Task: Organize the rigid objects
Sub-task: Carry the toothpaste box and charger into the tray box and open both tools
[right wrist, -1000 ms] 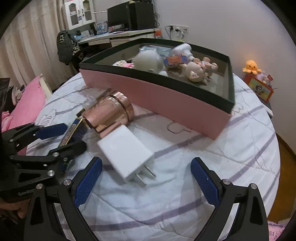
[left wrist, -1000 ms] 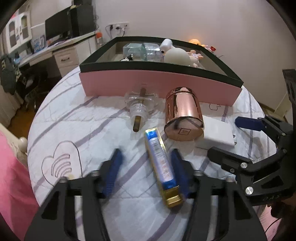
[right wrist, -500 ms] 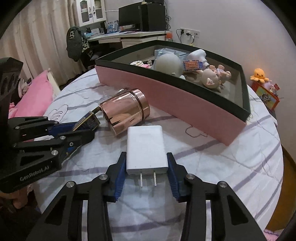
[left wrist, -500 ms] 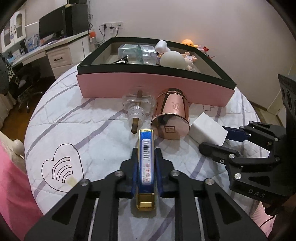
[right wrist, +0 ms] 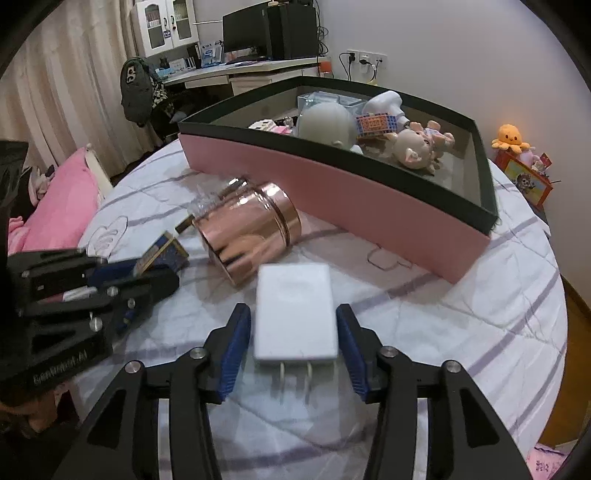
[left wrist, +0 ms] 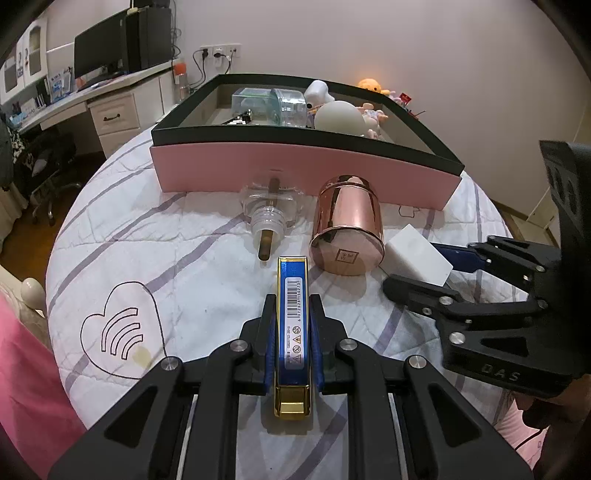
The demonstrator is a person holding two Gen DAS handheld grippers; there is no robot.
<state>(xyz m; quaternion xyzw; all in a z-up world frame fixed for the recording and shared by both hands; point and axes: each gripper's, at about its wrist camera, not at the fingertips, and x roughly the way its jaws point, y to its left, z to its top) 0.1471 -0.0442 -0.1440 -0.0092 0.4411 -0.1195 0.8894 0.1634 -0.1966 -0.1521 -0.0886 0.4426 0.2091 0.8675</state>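
A blue and gold box (left wrist: 291,273) lies lengthwise on the white quilt, and my left gripper (left wrist: 293,306) is shut on it. A white charger (right wrist: 293,295) with its prongs towards me lies between the pads of my right gripper (right wrist: 292,312). Those jaws are opening, with a narrow gap on each side of the charger. A copper canister (left wrist: 347,229) lies on its side just beyond both. To its left a clear glass bottle (left wrist: 271,210) lies against the pink storage box (left wrist: 295,170). In the left wrist view the right gripper (left wrist: 421,267) straddles the charger (left wrist: 413,254).
The pink box with a dark rim (right wrist: 332,192) holds dolls, a pale ball and clear cases. A pink pillow (right wrist: 62,206) lies at the left. A desk with a monitor (right wrist: 258,33) stands behind, and an orange plush (right wrist: 511,136) at the right.
My left gripper has closed on the blue and gold box, now straight between the pads. My right gripper closed around the charger, then its pads drew slightly apart.
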